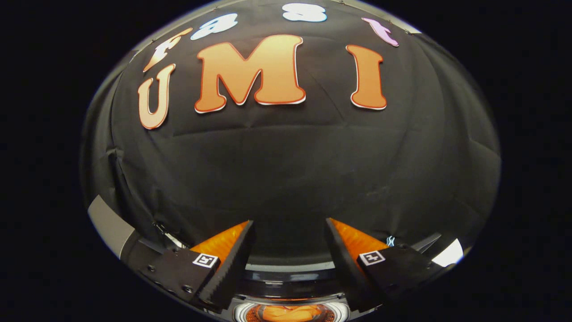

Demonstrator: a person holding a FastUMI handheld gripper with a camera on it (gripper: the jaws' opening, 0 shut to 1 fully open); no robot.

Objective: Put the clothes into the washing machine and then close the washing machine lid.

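My gripper (289,227) is open, its two fingers spread wide with nothing between them, and it looks straight at the booth's black cloth wall. Below and between the fingers lies the washing machine (290,273), of which I see the top rim and a dark band. Under that rim is a round window (290,313) with something orange behind it, which may be clothes; I cannot tell for sure. Whether the lid is up or down cannot be made out.
The black cloth wall (290,170) stands close ahead, beyond the fingers. A grey bar or frame piece (109,226) shows low on the left, and a bright white patch (449,253) low on the right.
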